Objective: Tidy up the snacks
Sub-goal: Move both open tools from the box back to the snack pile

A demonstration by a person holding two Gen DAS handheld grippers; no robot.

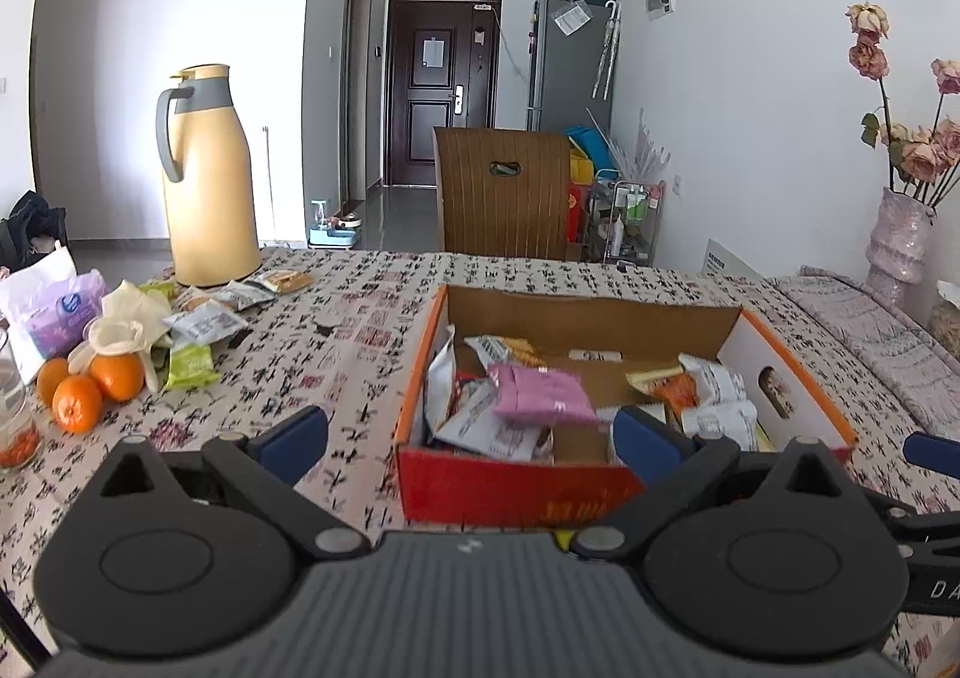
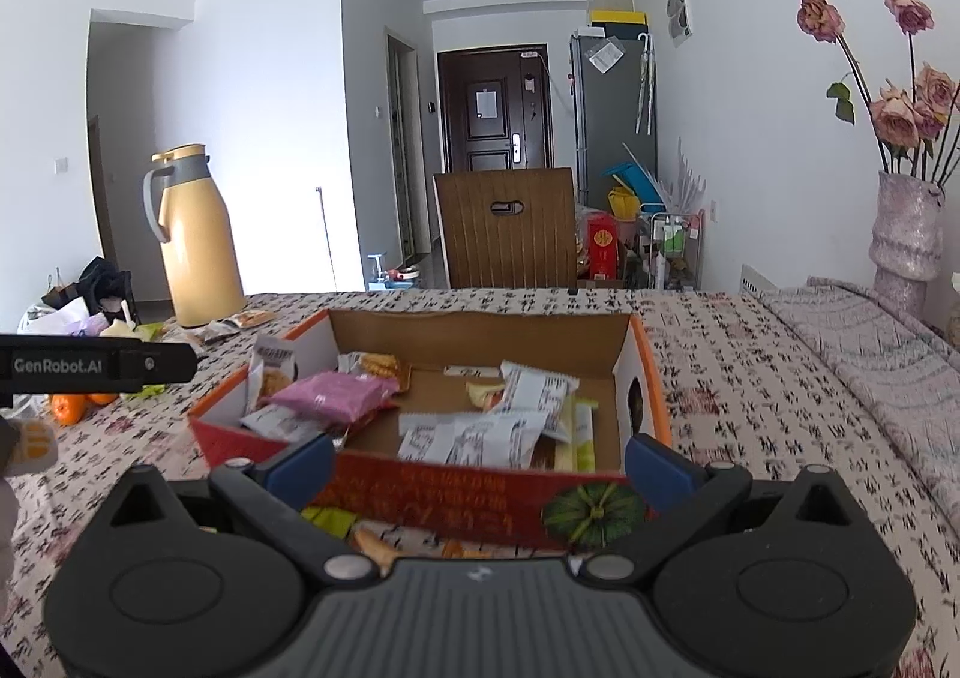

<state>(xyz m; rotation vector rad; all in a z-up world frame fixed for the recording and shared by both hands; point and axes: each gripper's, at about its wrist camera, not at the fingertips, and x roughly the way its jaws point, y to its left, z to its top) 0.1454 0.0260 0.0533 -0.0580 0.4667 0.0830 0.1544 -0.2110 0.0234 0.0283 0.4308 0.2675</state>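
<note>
On the table a cardboard box sits at centre, holding snack packets heaped mostly toward its 9 o'clock side and more packets at its 3 o'clock side. At 10 o'clock from the box stands a thermos jug, with loose packets just before it and oranges at the box's 9 o'clock. A chair stands behind the table at 12 o'clock, and a vase of flowers at 2 o'clock.
</note>
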